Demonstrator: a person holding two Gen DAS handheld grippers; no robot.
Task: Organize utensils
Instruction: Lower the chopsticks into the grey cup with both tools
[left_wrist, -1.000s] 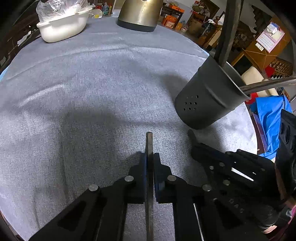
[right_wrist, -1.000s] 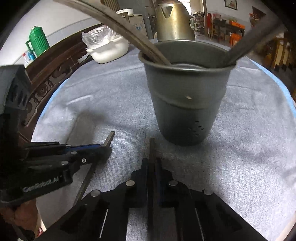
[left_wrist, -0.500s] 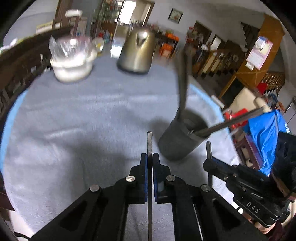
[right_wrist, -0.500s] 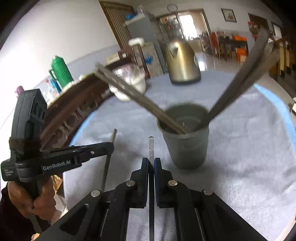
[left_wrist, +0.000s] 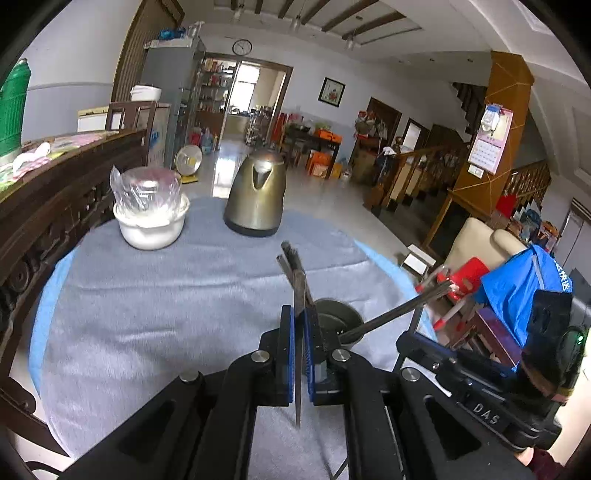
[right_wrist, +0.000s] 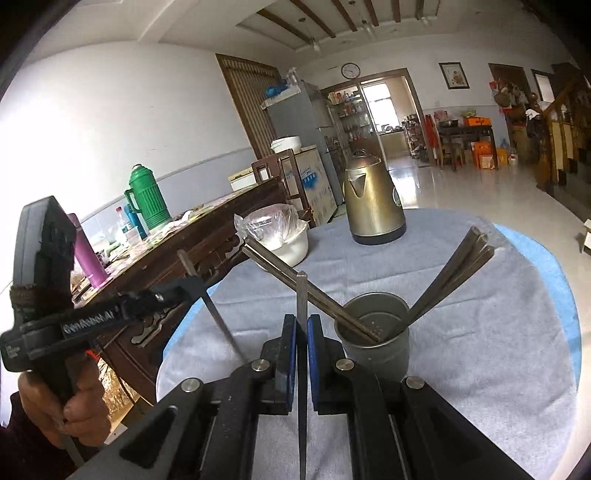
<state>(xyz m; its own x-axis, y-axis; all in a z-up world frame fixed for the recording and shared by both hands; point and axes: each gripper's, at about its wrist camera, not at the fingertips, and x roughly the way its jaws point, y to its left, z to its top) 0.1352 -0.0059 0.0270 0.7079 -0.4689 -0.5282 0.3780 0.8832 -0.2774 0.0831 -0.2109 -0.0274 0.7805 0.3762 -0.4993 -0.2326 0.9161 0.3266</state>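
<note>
I hold one metal chopstick in my left gripper, the blue pads pressed together on its shaft; its far end overlaps the chopsticks already in the cup, so I cannot pick out its tip there. My right gripper is clamped the same way on a second chopstick, whose blunt tip stands clear above the pads while its lower end runs out of the bottom of the picture.

The dark metal utensil cup stands upright on the grey tablecloth, just ahead of and right of my right gripper. Two bundles of chopsticks lean out of it, one to the left and one to the right. From the left wrist, most of the cup is hidden behind my own pads; only part of its rim shows.

In the right wrist view my left gripper appears at the far left, held in a hand that is cut off by the edge. Farther back on the cloth sit a brass-coloured kettle and a white bowl with a clear plastic bag in it; what the bag holds I cannot tell. A green thermos stands on the dark wooden sideboard beyond the table.
</note>
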